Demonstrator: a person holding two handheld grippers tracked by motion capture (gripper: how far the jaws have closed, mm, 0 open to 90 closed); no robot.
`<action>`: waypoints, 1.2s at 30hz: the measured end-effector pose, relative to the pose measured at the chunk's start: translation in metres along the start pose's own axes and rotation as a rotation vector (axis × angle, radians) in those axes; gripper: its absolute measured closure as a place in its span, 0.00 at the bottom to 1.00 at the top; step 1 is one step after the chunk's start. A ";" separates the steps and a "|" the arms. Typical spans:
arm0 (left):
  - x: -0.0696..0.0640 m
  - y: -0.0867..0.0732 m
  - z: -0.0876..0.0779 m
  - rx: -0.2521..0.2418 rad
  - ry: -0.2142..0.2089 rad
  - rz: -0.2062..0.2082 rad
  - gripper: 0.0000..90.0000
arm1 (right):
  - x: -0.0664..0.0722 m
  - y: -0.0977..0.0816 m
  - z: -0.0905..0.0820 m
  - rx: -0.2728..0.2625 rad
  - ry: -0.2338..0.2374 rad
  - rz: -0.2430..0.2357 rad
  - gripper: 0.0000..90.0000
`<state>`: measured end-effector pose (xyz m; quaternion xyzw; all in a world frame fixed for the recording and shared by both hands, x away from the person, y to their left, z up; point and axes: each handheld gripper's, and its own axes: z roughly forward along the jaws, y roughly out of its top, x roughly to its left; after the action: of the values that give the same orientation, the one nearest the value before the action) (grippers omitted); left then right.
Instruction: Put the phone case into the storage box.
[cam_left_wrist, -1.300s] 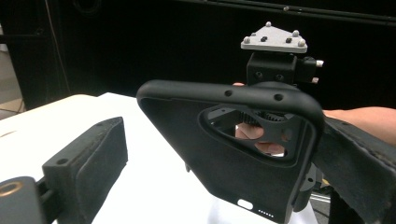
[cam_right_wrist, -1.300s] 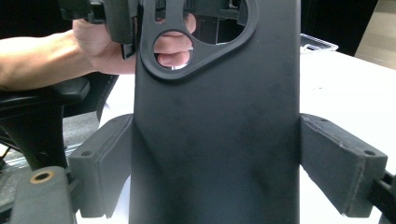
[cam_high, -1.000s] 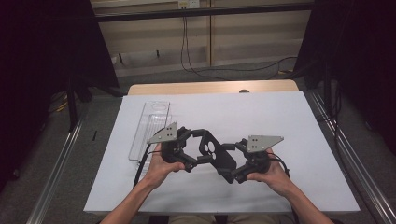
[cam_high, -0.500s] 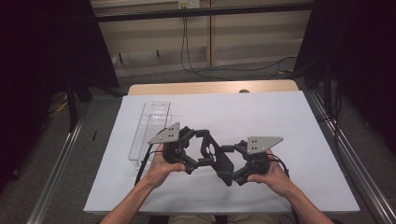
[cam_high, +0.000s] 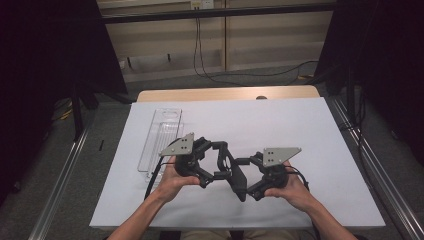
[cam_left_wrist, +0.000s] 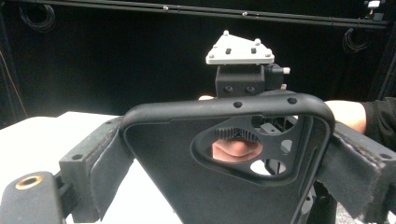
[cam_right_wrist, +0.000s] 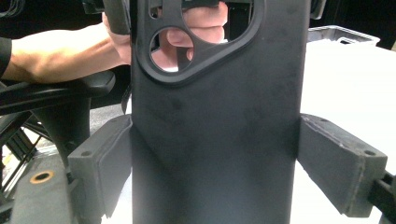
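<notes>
- Black rubbery phone case with a rounded three-cornered camera hole (cam_high: 235, 175) held up off the white table cover (cam_high: 300, 130), between the two tools, near the 6 o'clock edge of the table.
- Left gripper (cam_left_wrist: 224, 154) clamped on the end with the camera hole — pads pressed on both long sides (cam_left_wrist: 109, 158).
- Right gripper (cam_right_wrist: 215, 172) clamped on the plain end, pads tight against both long sides too (cam_right_wrist: 105, 163); jaws wide apart because the case is wide.
- Probably very light — just a thin shell with nothing inside.
- Looks bendy and soft, not hard; likely to bow or twist if squeezed hard or pulled two ways at once.
- Dull, matte skin, so probably not slippery against the fuzzy pads.
- Not likely to break, but the thin ring around the camera hole looks like the weakest spot.
- Best place to grab: the thick side rims, across the narrow way, as now.
- Better to stay off the flat back, and off the hole at the 12 o'clock end in the right gripper view.
- Clear plastic tray (cam_high: 162, 135) lying flat at about 10 o'clock from the case, well apart from it.
</notes>
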<state>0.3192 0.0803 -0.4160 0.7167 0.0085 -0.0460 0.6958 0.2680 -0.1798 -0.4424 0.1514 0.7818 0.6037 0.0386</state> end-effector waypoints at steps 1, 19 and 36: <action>0.000 0.000 0.000 -0.001 0.003 -0.001 0.12 | 0.000 0.000 0.000 -0.001 -0.001 -0.001 0.15; 0.000 0.005 -0.001 0.013 0.069 -0.054 0.15 | 0.001 0.000 0.004 -0.016 -0.013 0.001 0.15; 0.003 0.012 -0.016 0.045 0.226 -0.085 0.15 | -0.008 -0.005 -0.006 -0.027 -0.213 0.057 0.01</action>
<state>0.3241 0.0959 -0.4034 0.7318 0.1162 0.0056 0.6715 0.2732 -0.1891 -0.4465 0.2362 0.7606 0.5953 0.1062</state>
